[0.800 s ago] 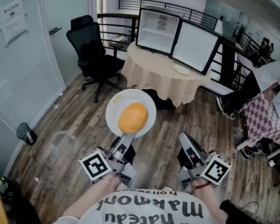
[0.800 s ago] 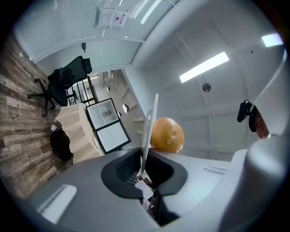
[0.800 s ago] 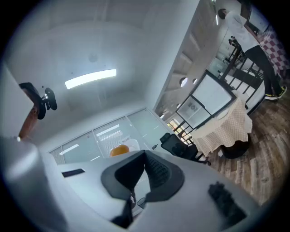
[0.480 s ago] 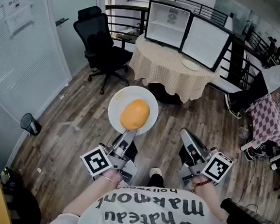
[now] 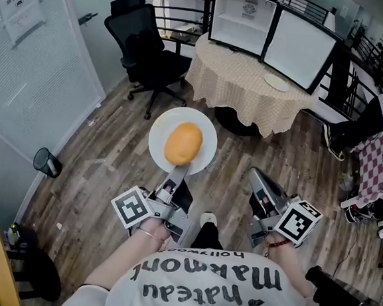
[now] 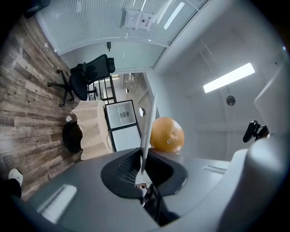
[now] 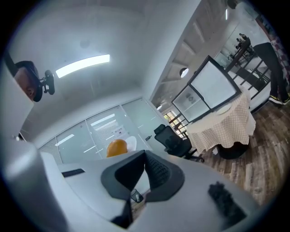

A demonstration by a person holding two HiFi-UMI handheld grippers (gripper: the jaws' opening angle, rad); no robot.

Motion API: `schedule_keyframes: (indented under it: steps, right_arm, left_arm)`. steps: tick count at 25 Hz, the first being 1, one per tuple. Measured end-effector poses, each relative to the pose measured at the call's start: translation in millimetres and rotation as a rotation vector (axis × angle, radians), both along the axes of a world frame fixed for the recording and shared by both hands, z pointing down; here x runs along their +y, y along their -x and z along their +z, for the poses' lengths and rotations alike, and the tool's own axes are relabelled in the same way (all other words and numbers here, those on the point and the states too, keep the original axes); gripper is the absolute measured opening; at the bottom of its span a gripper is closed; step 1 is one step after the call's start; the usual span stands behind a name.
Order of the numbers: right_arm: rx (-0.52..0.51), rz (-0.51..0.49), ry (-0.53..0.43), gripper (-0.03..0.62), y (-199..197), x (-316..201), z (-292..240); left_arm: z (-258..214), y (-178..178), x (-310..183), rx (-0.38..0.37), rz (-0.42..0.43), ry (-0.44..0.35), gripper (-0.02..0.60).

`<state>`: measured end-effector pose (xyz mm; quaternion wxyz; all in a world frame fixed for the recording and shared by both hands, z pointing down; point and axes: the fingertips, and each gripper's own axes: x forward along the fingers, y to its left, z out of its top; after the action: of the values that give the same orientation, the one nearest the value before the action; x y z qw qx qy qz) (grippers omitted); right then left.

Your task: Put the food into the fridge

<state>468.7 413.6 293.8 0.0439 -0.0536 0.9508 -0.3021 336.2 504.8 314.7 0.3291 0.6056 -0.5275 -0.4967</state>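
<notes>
Your left gripper is closed tight on the near rim of the white plate. The round orange food lies loose on the middle of this plate, which you hold out over the wooden floor. Your right gripper is beside it, with the jaws together and nothing between them.

The main danger, I think, is the food itself. It is round and nothing keeps it in place, so if the plate tips to one side or you stop suddenly, it can roll over the rim and drop to the floor. The grip is on one edge only, so the weight out beyond the jaws may turn the plate downward or pull it out of the pads. Keep the plate level; your free gripper could support it from below if it starts to sag.

The fridge stands open on the table with the checked cloth, well apart from you, and its door is swung to the right. A small plate lies on the cloth before that door. The black office chair stands just left of the table, and its legs could catch your foot. You must reach over the table edge, and there the plate may knock the fridge frame or the door
</notes>
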Motion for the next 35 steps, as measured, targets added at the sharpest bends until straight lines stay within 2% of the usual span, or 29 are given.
schedule_keyframes:
  steps: [8,12,18,27,35]
  right_arm:
    - [-0.003,-0.023,0.01,0.015,56,-104,5]
    - [-0.004,-0.028,0.009,0.015,81,-160,5]
    - [-0.012,-0.029,0.02,0.015,105,-221,12]
    - [-0.012,-0.016,0.051,0.015,136,-277,23]
    - [0.001,0.018,0.054,0.015,162,-299,39]
  left_arm:
    - [12,35,-102,0.104,0.083,0.007,0.009]
    - [19,56,-156,0.114,0.089,0.035,0.02]
    - [27,80,-217,0.07,0.094,0.062,0.005]
    - [32,110,-277,0.095,0.117,0.083,0.011]
    - [45,135,-302,0.11,0.17,0.084,0.012]
